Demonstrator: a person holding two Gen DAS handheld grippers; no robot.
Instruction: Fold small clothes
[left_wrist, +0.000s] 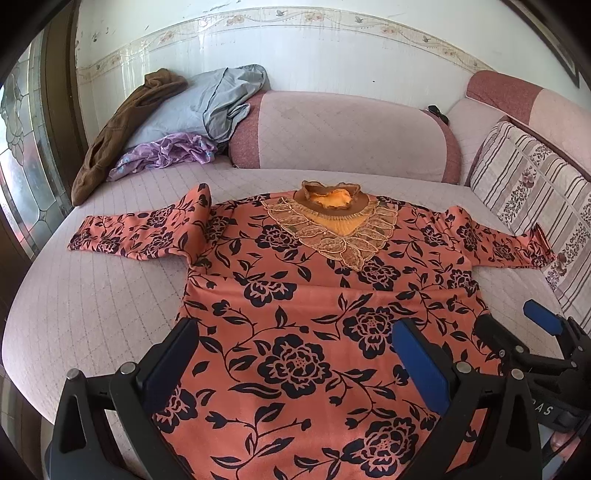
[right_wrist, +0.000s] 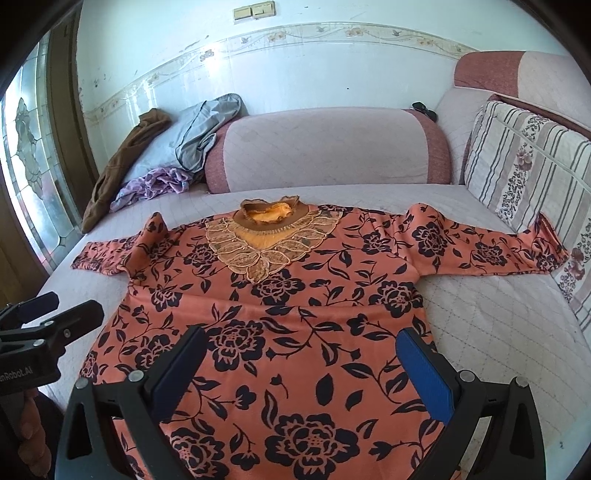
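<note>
Left wrist view: the sofa (left_wrist: 110, 295) carries an orange flowered top (left_wrist: 295, 295) laid flat, front up, collar toward the backrest, both sleeves spread outward. The left gripper (left_wrist: 295, 354) hovers over the lower body of the top with its jaws wide apart, holding nothing. The right gripper (left_wrist: 517, 325) appears at the right edge, beside the hem side of the top, also spread wide.

Right wrist view: the right gripper (right_wrist: 299, 362) hangs over the lower right body of the top (right_wrist: 295, 288), jaws wide apart and empty. The left gripper (right_wrist: 55, 310) enters at the left edge, just off the top's left side; its fingers point inward.

This view alone shows a wall switch (right_wrist: 255, 11) above the tile border. Both views show a striped cushion (left_wrist: 528, 184) touching the right sleeve cuff, and a pile of brown, grey and purple clothes (left_wrist: 166, 122) at the far left corner, well apart from the top.
</note>
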